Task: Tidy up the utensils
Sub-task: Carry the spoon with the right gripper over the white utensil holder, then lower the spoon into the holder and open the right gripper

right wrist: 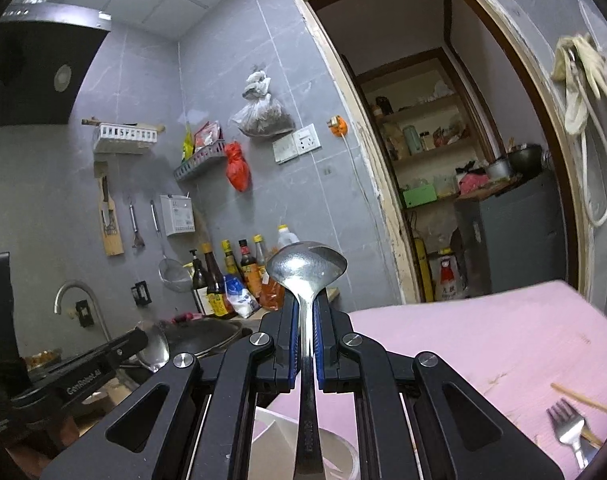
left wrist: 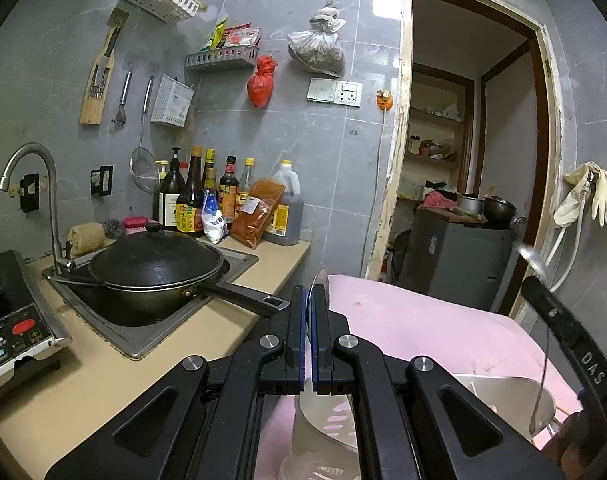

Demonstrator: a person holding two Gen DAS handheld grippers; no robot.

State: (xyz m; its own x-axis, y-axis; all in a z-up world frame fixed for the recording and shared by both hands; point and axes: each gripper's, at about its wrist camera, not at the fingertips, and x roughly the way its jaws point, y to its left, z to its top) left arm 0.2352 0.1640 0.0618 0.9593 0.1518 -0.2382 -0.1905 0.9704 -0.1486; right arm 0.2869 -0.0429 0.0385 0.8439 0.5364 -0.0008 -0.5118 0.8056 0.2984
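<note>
Nearest my right lens, the right gripper [right wrist: 306, 320] is clamped tight on a steel spoon [right wrist: 306, 270], handle running down between the pads toward 6 o'clock and bowl standing up at 12 over the pink table [right wrist: 483, 340]. My left gripper [left wrist: 308, 300] is likewise pinched closed on a second spoon [left wrist: 320, 280], seen edge-on at 12 o'clock, with the white slotted holder [left wrist: 327, 420] below it at 6. A fork [right wrist: 567, 426] and a wooden chopstick [right wrist: 583, 398] lie on the table at 4 o'clock in my right view.
</note>
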